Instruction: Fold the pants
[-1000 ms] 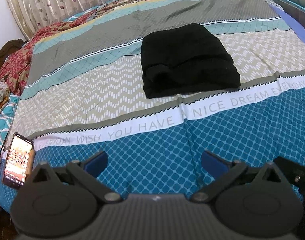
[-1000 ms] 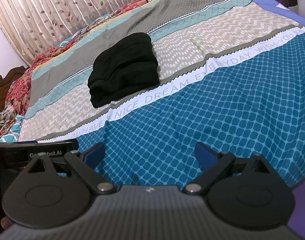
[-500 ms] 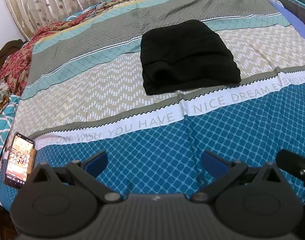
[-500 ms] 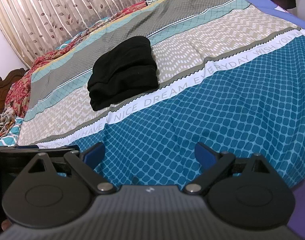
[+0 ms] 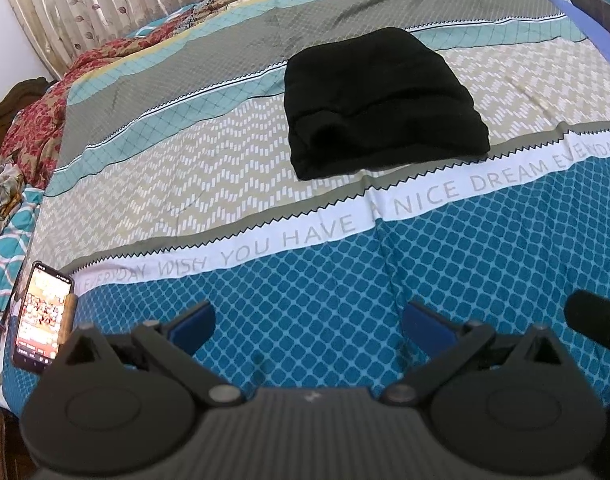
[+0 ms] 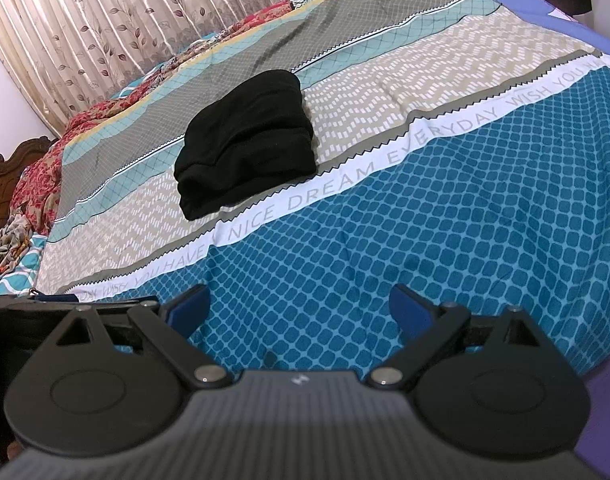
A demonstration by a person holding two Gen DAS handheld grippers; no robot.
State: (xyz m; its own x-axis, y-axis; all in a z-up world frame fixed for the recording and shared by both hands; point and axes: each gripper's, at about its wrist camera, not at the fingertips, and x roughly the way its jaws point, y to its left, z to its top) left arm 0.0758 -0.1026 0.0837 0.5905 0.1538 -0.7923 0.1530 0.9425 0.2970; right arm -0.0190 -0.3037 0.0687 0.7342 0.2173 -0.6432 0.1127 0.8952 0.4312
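Observation:
The black pants [image 5: 381,104] lie folded into a compact stack on the beige zigzag band of the bed cover; they also show in the right wrist view [image 6: 247,138]. My left gripper [image 5: 309,326] is open and empty, held over the blue diamond band well short of the pants. My right gripper [image 6: 299,306] is open and empty, also over the blue band, with the pants ahead and to its left. Neither gripper touches the pants.
A lit phone [image 5: 43,316] lies at the bed's left front edge. The other gripper's black body shows at the right edge [image 5: 597,320]. A red floral blanket [image 5: 37,128] is bunched at the far left. Curtains [image 6: 105,20] hang behind the bed.
Both grippers have drawn back slightly from the pants and stay open. The pants have not moved.

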